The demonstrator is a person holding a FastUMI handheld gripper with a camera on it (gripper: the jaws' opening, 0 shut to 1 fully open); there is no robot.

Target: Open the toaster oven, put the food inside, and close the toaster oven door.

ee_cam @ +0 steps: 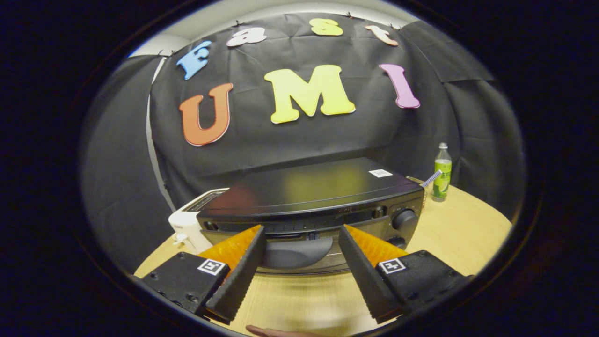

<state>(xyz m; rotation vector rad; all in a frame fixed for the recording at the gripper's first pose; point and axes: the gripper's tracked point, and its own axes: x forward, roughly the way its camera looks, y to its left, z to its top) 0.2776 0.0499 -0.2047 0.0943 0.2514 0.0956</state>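
We hold the gripper (302, 243) level, fingers spread apart and empty. The toaster oven (309, 201) sits just ahead of them, door shut.

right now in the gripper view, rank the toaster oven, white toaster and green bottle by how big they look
1. toaster oven, just ahead of the open gripper, by far the largest
2. white toaster, partly hidden behind the oven
3. green bottle, smallest, though it stands farther back, so its true size is unsure

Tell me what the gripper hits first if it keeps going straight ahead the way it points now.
Most likely the toaster oven's door handle. The gripper is open, its fingers spread either side of that handle on the front of the toaster oven. How much gap remains is hard to judge from this view.
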